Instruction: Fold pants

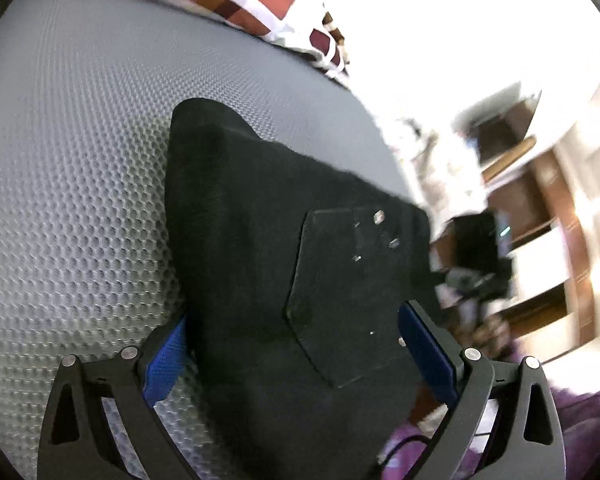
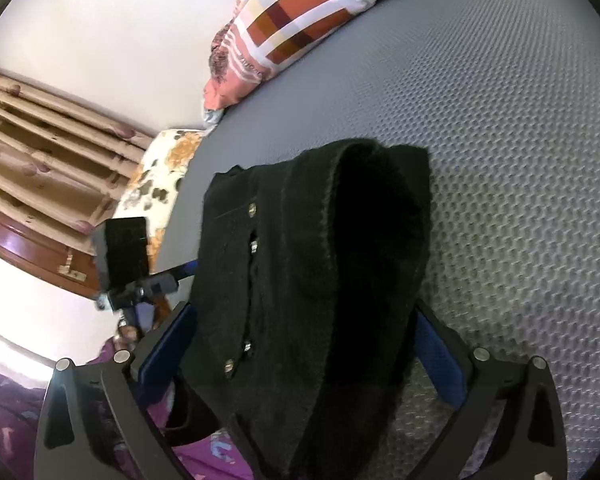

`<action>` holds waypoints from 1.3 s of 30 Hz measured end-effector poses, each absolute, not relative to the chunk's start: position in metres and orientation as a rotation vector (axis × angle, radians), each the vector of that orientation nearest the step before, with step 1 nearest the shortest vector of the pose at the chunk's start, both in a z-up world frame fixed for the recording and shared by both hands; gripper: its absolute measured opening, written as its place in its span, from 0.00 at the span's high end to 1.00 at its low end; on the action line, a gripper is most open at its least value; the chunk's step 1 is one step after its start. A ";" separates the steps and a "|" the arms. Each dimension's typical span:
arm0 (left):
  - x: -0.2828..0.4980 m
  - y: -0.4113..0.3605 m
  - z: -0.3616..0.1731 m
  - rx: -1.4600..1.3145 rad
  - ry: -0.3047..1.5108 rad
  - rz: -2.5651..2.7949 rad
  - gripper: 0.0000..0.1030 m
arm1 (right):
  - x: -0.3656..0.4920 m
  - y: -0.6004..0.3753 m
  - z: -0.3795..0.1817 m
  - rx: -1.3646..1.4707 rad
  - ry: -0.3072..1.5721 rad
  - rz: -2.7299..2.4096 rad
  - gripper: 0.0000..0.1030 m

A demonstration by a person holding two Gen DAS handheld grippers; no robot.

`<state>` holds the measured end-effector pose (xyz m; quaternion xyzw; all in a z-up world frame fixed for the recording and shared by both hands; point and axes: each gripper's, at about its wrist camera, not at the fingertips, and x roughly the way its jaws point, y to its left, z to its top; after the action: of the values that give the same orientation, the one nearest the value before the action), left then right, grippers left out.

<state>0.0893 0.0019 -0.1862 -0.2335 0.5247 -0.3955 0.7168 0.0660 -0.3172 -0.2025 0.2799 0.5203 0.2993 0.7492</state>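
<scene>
Pants (image 1: 284,264) bunched between both grippers' blue fingers (image 2: 164,356).

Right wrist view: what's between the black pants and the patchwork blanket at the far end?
In the right wrist view, only bare grey honeycomb mat lies between the black pants and the patchwork blanket; nothing else sits there.

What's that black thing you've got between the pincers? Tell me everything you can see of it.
It is a pair of black pants, thick and fuzzy-looking, bunched into folds. The right wrist view shows a row of small metal studs and the rolled waist opening; the left wrist view shows a patch pocket. Fabric lies between the fingers of the left gripper and the right gripper. The far part rests on a gray textured mattress.
</scene>
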 end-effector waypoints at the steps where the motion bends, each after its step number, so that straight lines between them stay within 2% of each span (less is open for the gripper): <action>1: 0.092 0.005 -0.188 -0.550 1.167 -0.899 0.06 | 0.066 -0.317 -0.203 0.618 1.137 0.664 0.01; 8: 0.102 -0.009 -0.182 -0.435 1.221 -0.934 0.07 | 0.068 -0.324 -0.205 0.608 1.195 0.719 0.03; 13: 0.113 -0.015 -0.184 -0.519 1.260 -0.986 0.07 | 0.071 -0.324 -0.206 0.589 1.208 0.774 0.02; 18: 0.101 -0.029 -0.177 -0.352 1.227 -0.965 0.07 | 0.063 -0.296 -0.203 0.497 1.154 0.797 0.04; 20: 0.103 -0.025 -0.178 -0.382 1.226 -0.967 0.07 | 0.060 -0.301 -0.202 0.482 1.144 0.773 0.20; 21: 0.106 -0.021 -0.180 -0.435 1.231 -0.968 0.07 | 0.059 -0.309 -0.205 0.489 1.150 0.742 0.45; 22: 0.107 -0.018 -0.183 -0.465 1.233 -0.969 0.07 | 0.061 -0.318 -0.209 0.509 1.162 0.711 0.60; 24: 0.111 -0.016 -0.184 -0.493 1.238 -0.959 0.09 | 0.064 -0.334 -0.219 0.631 1.168 0.715 0.65; 26: 0.112 -0.016 -0.183 -0.490 1.245 -0.952 0.09 | 0.064 -0.332 -0.219 0.621 1.164 0.710 0.63; 28: 0.115 -0.016 -0.184 -0.503 1.259 -0.961 0.09 | 0.066 -0.332 -0.218 0.643 1.173 0.724 0.57; 30: 0.117 -0.014 -0.185 -0.507 1.274 -0.970 0.09 | 0.068 -0.332 -0.219 0.639 1.185 0.731 0.60; 35: 0.112 -0.007 -0.184 -0.499 1.253 -0.961 0.10 | 0.071 -0.332 -0.220 0.613 1.195 0.740 0.59; 36: 0.110 -0.008 -0.183 -0.491 1.242 -0.945 0.11 | 0.068 -0.333 -0.219 0.610 1.191 0.737 0.61; 37: 0.107 -0.009 -0.181 -0.470 1.228 -0.909 0.20 | 0.067 -0.334 -0.220 0.628 1.189 0.732 0.63; 38: 0.104 -0.010 -0.180 -0.448 1.220 -0.867 0.36 | 0.065 -0.335 -0.221 0.651 1.185 0.727 0.64; 39: 0.103 -0.009 -0.181 -0.445 1.220 -0.840 0.41 | 0.064 -0.336 -0.221 0.676 1.179 0.722 0.65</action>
<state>0.1032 -0.0091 -0.1811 -0.2010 0.5511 -0.3795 0.7155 0.0638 -0.3362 -0.2211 0.3055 0.5329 0.3265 0.7184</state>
